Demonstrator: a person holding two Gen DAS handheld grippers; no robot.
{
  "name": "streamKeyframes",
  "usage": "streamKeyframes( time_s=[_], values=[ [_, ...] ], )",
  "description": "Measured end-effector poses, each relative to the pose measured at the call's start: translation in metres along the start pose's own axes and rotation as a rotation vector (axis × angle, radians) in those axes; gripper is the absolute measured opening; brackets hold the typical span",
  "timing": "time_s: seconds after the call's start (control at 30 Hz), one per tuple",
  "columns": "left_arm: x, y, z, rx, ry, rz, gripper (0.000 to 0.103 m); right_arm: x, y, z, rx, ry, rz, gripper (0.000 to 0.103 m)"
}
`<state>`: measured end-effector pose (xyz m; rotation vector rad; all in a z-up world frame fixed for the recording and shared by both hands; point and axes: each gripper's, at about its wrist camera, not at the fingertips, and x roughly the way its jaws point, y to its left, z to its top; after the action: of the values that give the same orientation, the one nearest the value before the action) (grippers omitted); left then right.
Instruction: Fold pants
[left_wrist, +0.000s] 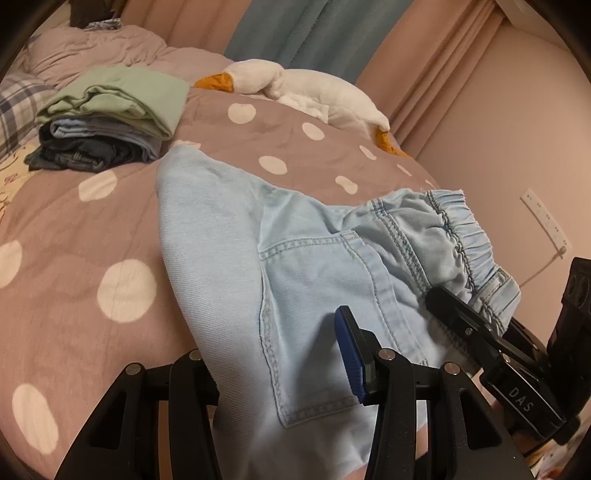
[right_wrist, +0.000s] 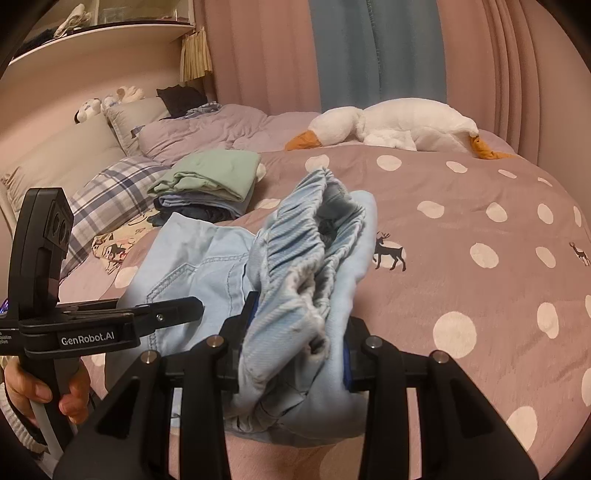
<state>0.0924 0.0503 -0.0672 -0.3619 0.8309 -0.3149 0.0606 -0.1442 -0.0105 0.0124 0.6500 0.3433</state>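
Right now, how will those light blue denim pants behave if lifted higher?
The light blue denim pants are probably floppy: unheld cloth drapes onto the bed. The bunched elastic waistband may stretch. They seem light, hanging from two claws.

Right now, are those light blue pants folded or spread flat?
Folded, roughly: the pants are bunched, waistband doubled between the jaws, not flat.

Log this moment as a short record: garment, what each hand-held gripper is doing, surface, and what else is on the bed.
garment: light blue pants, partly lifted
left hand-held gripper: shut on pants near back pocket
right hand-held gripper: shut on bunched elastic waistband
surface: polka-dot duvet
also on bed: folded clothes stack, plush goose, plaid pillow
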Motion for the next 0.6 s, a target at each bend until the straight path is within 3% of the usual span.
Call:
streamKeyframes(
  time_s=[0.6],
  values=[
    [0.05,-0.01,0.047,0.06,0.004,0.001,0.047,0.043,-0.04,0.032,0.051,-0.022,-0.029,0.037]
  ],
)
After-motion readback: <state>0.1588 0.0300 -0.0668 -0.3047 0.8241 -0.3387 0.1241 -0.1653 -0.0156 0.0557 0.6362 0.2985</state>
